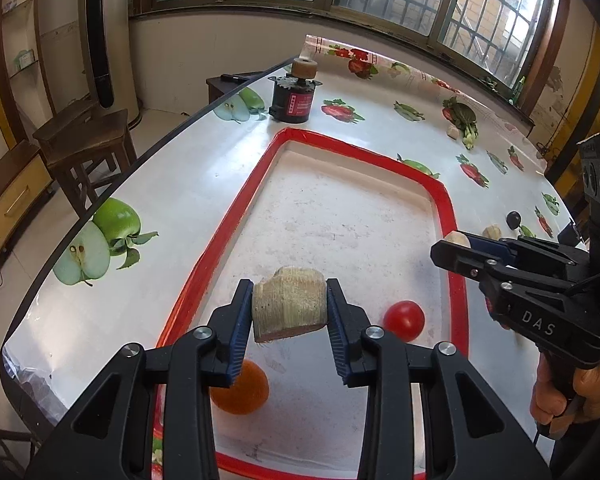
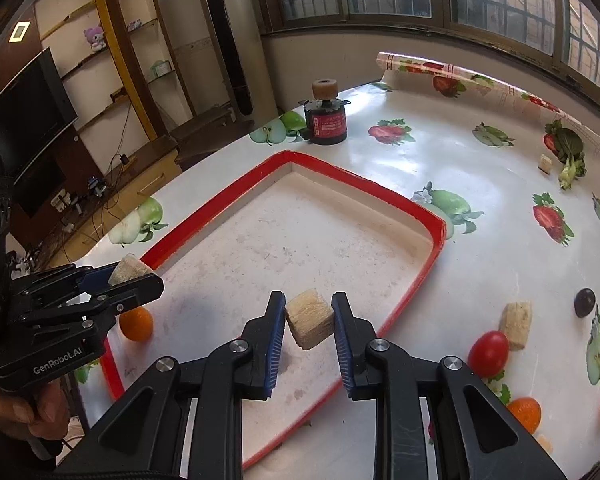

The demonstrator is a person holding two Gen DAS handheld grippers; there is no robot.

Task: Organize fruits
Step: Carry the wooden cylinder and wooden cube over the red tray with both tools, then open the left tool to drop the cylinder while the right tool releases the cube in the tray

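My left gripper [image 1: 289, 312] is shut on a tan fruit chunk [image 1: 288, 306] and holds it above the white, red-rimmed tray [image 1: 236, 216]. My right gripper [image 2: 309, 322] is shut on a smaller tan chunk [image 2: 310, 318] above the tray's near right part [image 2: 428, 264]. In the tray lie an orange [image 1: 246, 394] and a red tomato [image 1: 404, 319]. The orange also shows in the right wrist view [image 2: 137, 323]. On the table right of the tray lie a tomato [image 2: 488, 353], a tan chunk [image 2: 516, 324], a dark grape [image 2: 584, 302] and two oranges [image 2: 526, 412].
A black cylinder with a tan roller [image 1: 294, 96] stands beyond the tray. Another small tan piece [image 2: 545, 164] lies far right on the fruit-print tablecloth. The table's left edge [image 1: 100, 204] drops to a wooden stool [image 1: 86, 140]. Windows run behind.
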